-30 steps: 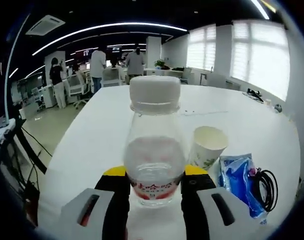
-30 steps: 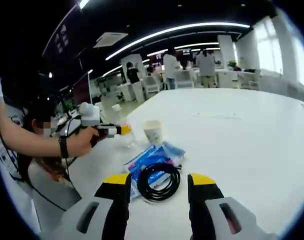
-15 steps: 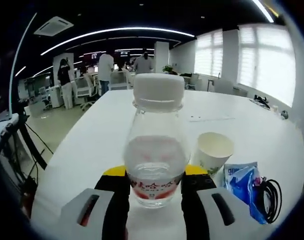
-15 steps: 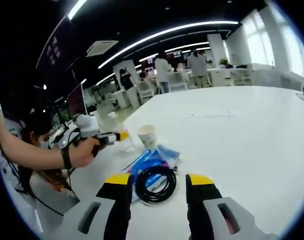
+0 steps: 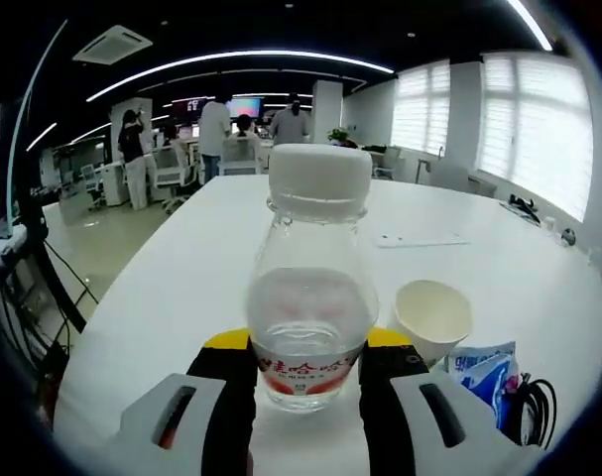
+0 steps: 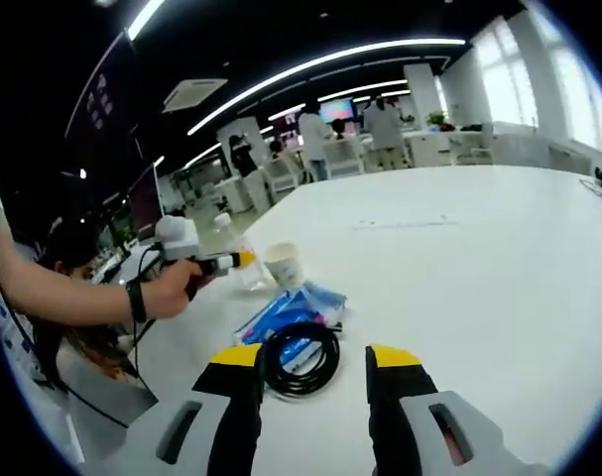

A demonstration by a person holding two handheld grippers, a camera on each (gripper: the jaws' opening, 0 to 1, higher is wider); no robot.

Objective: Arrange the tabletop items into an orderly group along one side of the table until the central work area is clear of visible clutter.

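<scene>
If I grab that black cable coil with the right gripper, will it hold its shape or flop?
The black cable coil looks like thin, loosely wound cord with no visible tie, so it will probably sag and partly unwind when lifted. It lies partly on the blue packet, which may drag along. The right gripper stands open around it; pinching several loops together seems safer.

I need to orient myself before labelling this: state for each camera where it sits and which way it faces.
Left gripper view: rides the left gripper, looking along the white table at the clear bottle gripped between its jaws.
Right gripper view: rides the open right gripper, facing the black cable coil; the person's forearm shows.
Shared: paper cup, blue packet, bottle, cable.
</scene>
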